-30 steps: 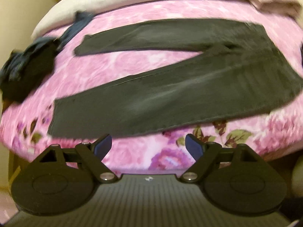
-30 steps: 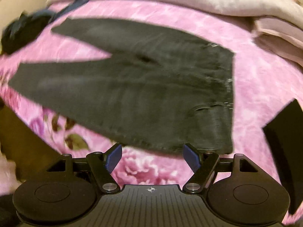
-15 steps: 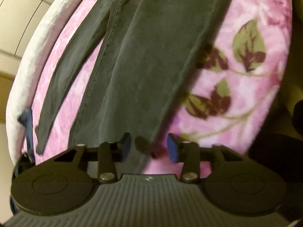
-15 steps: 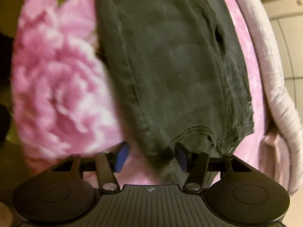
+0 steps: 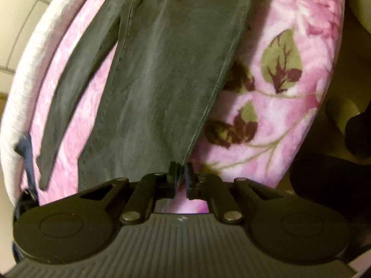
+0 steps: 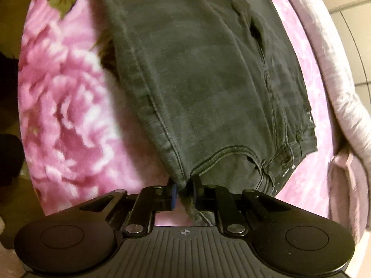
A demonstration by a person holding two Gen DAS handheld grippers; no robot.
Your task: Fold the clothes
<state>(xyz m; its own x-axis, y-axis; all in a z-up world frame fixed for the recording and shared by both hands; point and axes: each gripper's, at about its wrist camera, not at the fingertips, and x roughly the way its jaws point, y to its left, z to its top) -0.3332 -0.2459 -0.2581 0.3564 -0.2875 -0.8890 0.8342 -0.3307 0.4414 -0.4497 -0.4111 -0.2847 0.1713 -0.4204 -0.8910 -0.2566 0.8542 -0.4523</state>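
Note:
Dark grey trousers (image 5: 162, 81) lie flat on a pink flowered blanket (image 5: 285, 106), the two legs spread in a narrow V. In the left wrist view my left gripper (image 5: 182, 169) points steeply down at the hem corner of the near leg. Its jaws are closing, with that corner pinched between them. The right wrist view shows the waist end of the trousers (image 6: 197, 81). There my right gripper (image 6: 186, 180) has its jaws closing on the near waistband corner, and the cloth bunches up between the fingers.
A whitish quilt (image 5: 30, 69) runs along the blanket's far side and also shows in the right wrist view (image 6: 336, 81). A dark blue garment (image 5: 25, 153) lies past the leg ends. Pale tiles (image 5: 18, 11) lie behind. The blanket (image 6: 65, 104) drops off at its near edge.
Both grippers have sunk to the trousers, rolled about a quarter turn and gone from wide open to pinched: the left on the hem corner, the right on the waistband corner.

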